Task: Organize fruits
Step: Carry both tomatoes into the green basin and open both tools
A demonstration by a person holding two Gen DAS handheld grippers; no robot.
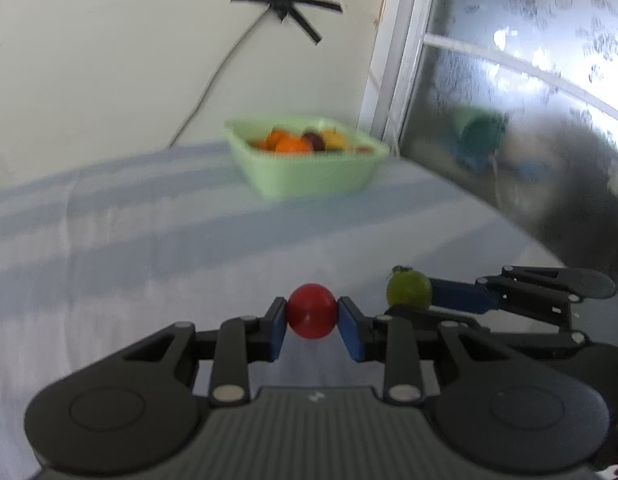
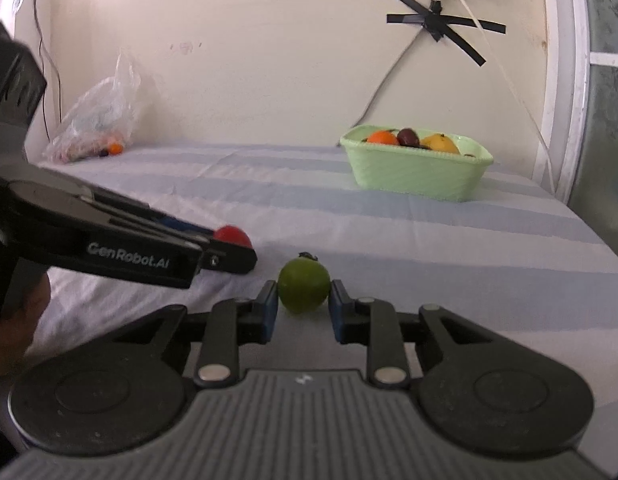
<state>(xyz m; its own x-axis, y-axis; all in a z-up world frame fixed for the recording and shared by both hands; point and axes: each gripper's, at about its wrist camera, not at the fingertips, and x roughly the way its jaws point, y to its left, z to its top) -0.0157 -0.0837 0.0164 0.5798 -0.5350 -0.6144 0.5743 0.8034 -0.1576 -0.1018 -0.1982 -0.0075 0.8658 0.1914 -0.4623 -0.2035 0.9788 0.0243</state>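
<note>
Two hand-held grippers work side by side over a bed covered in a pale blue striped sheet [image 2: 389, 216], the largest thing in view. At its far edge, against the wall, sits a mint-green plastic basket [image 2: 417, 176] already holding an orange, a dark plum-like fruit and a yellow fruit. A crumpled clear plastic bag [image 2: 95, 120] lies well apart, in the far left corner.

The left gripper [image 1: 312, 317] is clamped on a small red round fruit [image 1: 312, 316], its blue pads pressing both sides. The right gripper [image 2: 303, 300] is closed around a small green fruit with a stem [image 2: 304, 286]; the pads touch or nearly touch its flanks. Both fruits sit low, near the sheet and well short of the basket.

Both grippers point forward and tilt downward, the left just beside the right.

The step in hand is probably carrying both fruits to the basket. To do it well, keep each squeeze steady, lift clear of the sheet, keep the grippers from colliding, and release low inside the basket.
</note>
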